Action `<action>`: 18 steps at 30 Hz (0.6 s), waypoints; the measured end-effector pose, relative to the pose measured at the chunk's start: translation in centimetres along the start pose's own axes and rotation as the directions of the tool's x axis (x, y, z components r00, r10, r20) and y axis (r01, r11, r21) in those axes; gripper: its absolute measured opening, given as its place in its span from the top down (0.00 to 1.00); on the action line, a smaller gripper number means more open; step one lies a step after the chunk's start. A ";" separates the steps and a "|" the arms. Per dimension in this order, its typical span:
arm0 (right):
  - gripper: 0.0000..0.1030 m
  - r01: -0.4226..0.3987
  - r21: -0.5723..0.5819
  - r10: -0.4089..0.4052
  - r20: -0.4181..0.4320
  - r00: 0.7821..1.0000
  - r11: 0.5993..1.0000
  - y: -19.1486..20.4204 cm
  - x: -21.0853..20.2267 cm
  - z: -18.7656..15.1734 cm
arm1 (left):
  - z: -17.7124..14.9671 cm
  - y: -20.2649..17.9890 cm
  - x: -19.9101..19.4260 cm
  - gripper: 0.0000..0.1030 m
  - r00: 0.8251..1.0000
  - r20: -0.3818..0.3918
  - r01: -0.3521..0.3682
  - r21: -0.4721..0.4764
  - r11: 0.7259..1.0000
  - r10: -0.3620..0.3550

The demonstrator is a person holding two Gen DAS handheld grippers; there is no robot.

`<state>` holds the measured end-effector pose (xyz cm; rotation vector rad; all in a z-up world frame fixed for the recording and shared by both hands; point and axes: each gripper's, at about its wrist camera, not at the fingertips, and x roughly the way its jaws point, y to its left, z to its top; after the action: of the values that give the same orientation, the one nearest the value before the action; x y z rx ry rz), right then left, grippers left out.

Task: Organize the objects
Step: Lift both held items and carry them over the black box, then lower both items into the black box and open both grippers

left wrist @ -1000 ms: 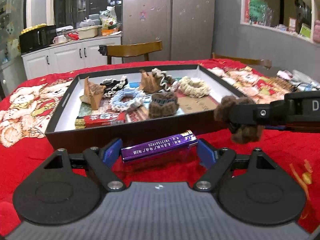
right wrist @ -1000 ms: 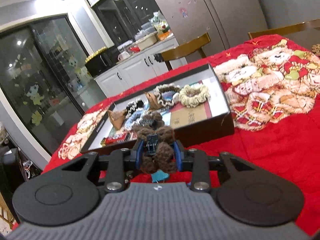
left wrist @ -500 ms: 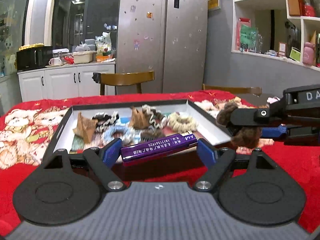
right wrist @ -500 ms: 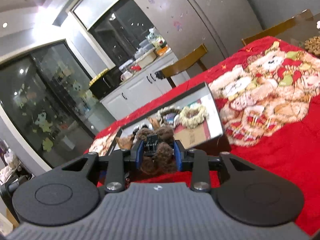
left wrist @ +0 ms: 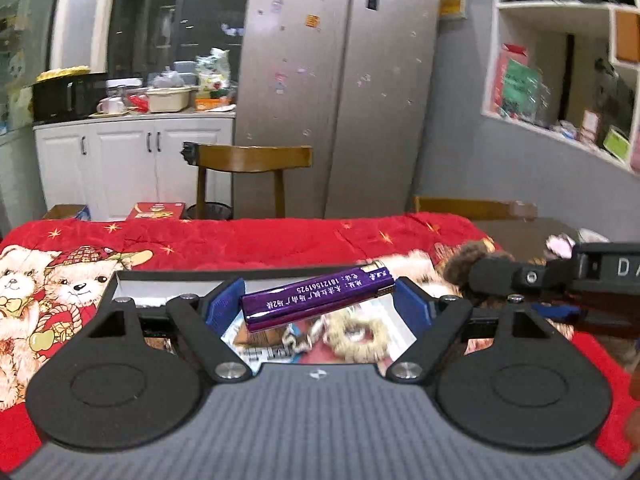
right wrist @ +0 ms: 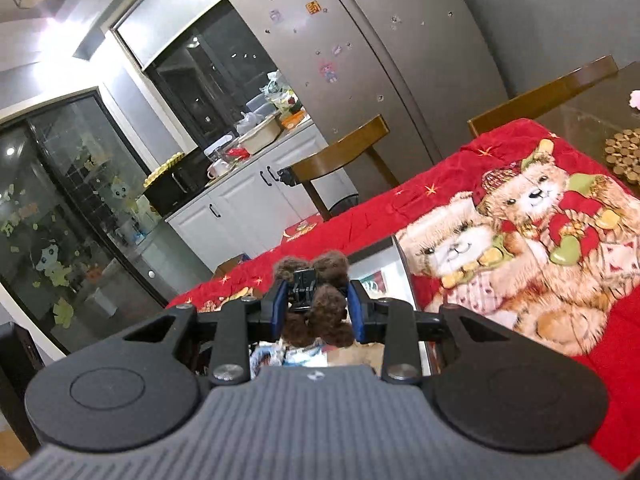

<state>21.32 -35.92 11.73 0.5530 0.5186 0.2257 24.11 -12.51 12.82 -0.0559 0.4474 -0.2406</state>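
My left gripper [left wrist: 320, 304] is shut on a purple lighter [left wrist: 318, 300], held crosswise between the blue pads above the dark tray [left wrist: 132, 280]. A cream scrunchie [left wrist: 356, 334] lies in the tray just below it. My right gripper [right wrist: 316, 310] is shut on a brown fuzzy scrunchie [right wrist: 320, 316] and hangs over the tray's right part [right wrist: 400, 276]. The right gripper also shows in the left wrist view [left wrist: 516, 280], to the right of the lighter, with the brown scrunchie [left wrist: 460, 264] in it.
The tray sits on a red bear-print cloth [left wrist: 240, 240] that covers the table [right wrist: 520, 240]. Wooden chairs [left wrist: 248, 160] stand behind the table. A fridge [left wrist: 340, 80] and white cabinets [left wrist: 132, 168] stand further back. A beaded mat [right wrist: 624, 156] lies at the far right.
Both grippers have risen and moved forward over the tray, each with its object. The tray has dropped low in both views.
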 end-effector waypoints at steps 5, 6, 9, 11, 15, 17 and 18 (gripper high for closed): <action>0.65 0.010 0.013 -0.009 -0.016 1.000 1.000 -0.6 1.5 0.5 | 1.0 0.3 1.7 0.18 1.000 -0.011 -0.006 -0.025 1.000 0.006; 0.65 0.012 0.014 -0.012 -0.018 1.000 1.000 -0.7 1.9 0.5 | 0.9 0.5 2.1 0.18 1.000 -0.023 -0.006 -0.026 1.000 0.006; 0.65 0.019 0.003 -0.018 -0.061 0.998 1.000 -1.4 3.2 0.2 | 0.1 1.2 3.5 0.18 0.999 -0.036 0.001 -0.049 0.999 -0.003; 0.65 0.026 0.017 -0.025 -0.072 0.997 1.000 -1.9 3.9 0.0 | -0.5 1.8 4.5 0.18 0.998 -0.052 0.014 -0.067 0.998 -0.018; 0.65 0.050 0.019 -0.049 -0.089 0.995 0.999 -2.5 4.8 -0.2 | -1.4 2.4 6.5 0.18 0.995 -0.102 -0.011 -0.060 0.998 0.004; 0.65 0.055 0.021 -0.053 -0.101 0.993 0.998 -2.7 5.2 -0.4 | -1.8 2.2 7.0 0.18 0.993 -0.119 -0.002 -0.042 0.999 -0.003; 0.65 0.056 0.021 -0.053 -0.116 0.992 0.998 -2.8 5.5 -0.6 | -1.9 2.2 7.3 0.18 0.992 -0.125 -0.002 -0.036 0.999 -0.002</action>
<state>25.89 -36.07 7.48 0.5511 0.6486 0.2002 30.11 -12.16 7.80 -0.0766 0.5764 -0.2370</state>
